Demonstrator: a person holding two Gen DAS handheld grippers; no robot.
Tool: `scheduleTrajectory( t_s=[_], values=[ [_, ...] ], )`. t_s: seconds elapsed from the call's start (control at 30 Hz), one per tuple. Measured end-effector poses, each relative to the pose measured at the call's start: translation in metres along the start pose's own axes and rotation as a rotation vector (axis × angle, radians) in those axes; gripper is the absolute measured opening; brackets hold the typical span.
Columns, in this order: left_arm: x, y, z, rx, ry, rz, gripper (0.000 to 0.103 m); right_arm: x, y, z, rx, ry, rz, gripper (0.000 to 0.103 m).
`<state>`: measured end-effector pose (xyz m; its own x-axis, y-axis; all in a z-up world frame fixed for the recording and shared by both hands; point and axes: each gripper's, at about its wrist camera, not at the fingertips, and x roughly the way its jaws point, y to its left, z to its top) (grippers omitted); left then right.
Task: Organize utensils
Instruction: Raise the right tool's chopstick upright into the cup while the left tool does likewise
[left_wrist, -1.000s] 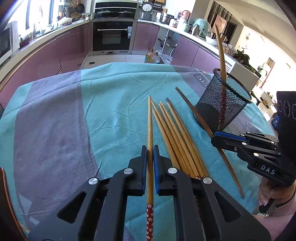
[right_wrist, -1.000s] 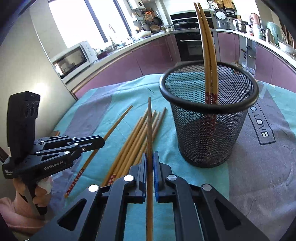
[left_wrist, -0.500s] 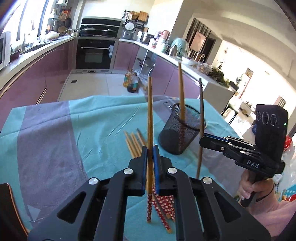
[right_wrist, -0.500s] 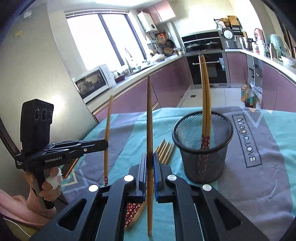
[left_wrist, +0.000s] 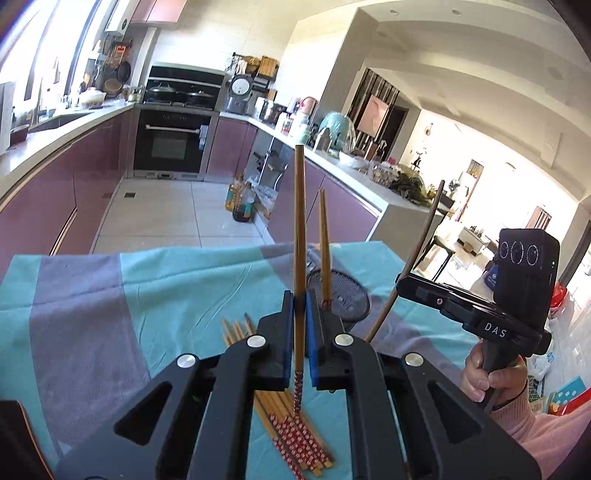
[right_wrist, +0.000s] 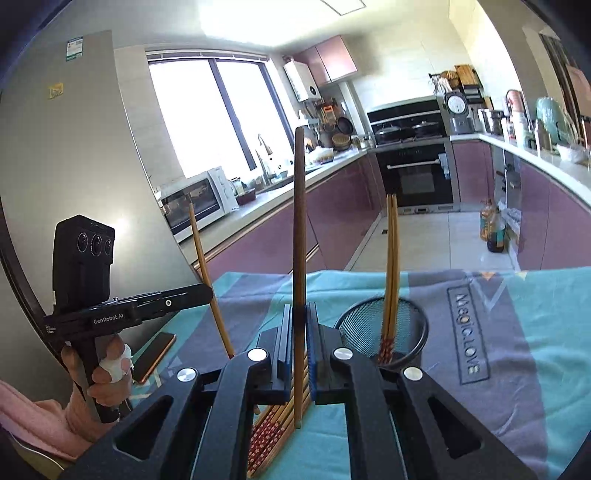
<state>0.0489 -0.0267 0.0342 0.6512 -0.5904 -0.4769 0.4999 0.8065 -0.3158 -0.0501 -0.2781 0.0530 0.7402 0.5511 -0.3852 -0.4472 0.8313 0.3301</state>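
Observation:
My left gripper (left_wrist: 300, 314) is shut on a light wooden chopstick (left_wrist: 299, 221) that stands upright, its red patterned end hanging below the jaws. My right gripper (right_wrist: 300, 314) is shut on a darker chopstick (right_wrist: 299, 221), also upright. Each gripper appears in the other's view, the right gripper (left_wrist: 402, 286) to the right and the left gripper (right_wrist: 208, 291) to the left. A black mesh cup (right_wrist: 424, 325) stands just ahead of both, with two chopsticks (right_wrist: 390, 266) in it. Several loose chopsticks (left_wrist: 291, 428) lie on the cloth below the jaws.
A teal and grey tablecloth (right_wrist: 498, 332) covers the table. A phone (right_wrist: 153, 356) lies near the table's left edge. Beyond the far edge are the kitchen floor, purple cabinets, and bottles (left_wrist: 242, 201) on the floor.
Both grippers have risen and tilted upward, each lifting its chopstick off the cloth from lying flat to standing upright. The cup now sits lower in both views.

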Motion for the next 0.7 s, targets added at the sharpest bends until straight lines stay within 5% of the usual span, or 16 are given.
scheduleTrajectory(
  t_s=[0.47,0.7],
  values=[
    [0.004,-0.05,0.067,0.06,-0.127,-0.063,0.007,-0.02,-0.021,0.054,-0.059,-0.123,-0.103,0.006],
    [0.042,-0.063,0.07,0.074,-0.079,-0.026,0.007,0.008,-0.033,0.05,-0.076,-0.05,-0.149,0.006]
  ],
)
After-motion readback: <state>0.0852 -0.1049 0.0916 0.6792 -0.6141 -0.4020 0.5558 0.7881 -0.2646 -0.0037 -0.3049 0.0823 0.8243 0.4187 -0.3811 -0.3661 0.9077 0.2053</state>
